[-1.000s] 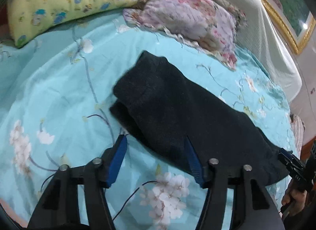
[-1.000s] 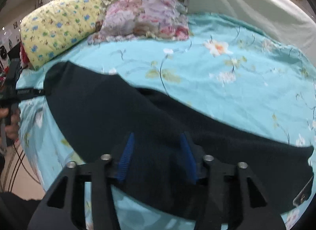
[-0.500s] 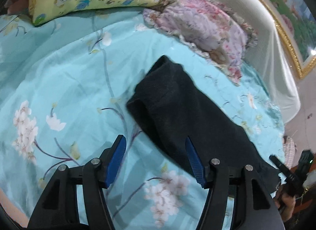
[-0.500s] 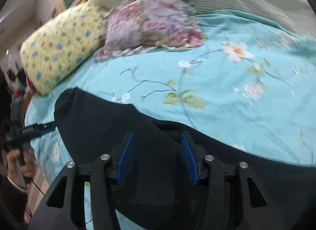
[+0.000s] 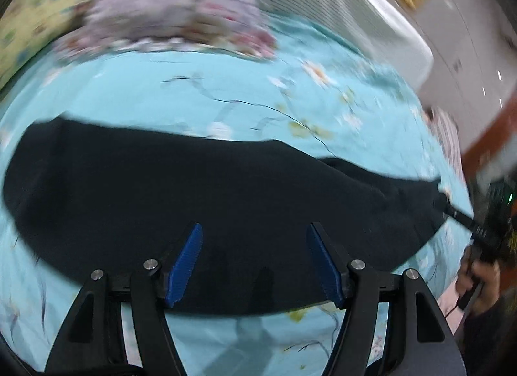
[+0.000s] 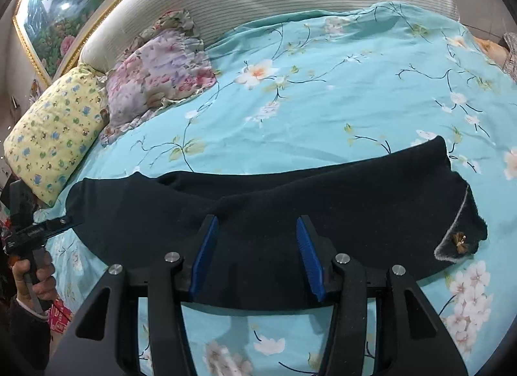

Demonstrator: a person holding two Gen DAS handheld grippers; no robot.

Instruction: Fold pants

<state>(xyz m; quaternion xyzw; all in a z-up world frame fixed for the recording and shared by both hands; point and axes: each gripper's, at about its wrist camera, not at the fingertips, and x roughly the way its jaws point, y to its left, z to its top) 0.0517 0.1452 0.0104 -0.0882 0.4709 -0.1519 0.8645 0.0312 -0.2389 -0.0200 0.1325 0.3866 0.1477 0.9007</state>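
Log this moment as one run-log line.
stage: between folds | dark knit pants: flat along turquoise floral bedsheet | left gripper: open, just widened, empty | right gripper: open, empty

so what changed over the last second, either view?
Both grippers swung to face the pants broadside. The left gripper jaws have just been opening, nothing clamped between them; the right gripper kept its gap, also empty. Pants lie as before, folded lengthwise on the bed; pillows unmoved.
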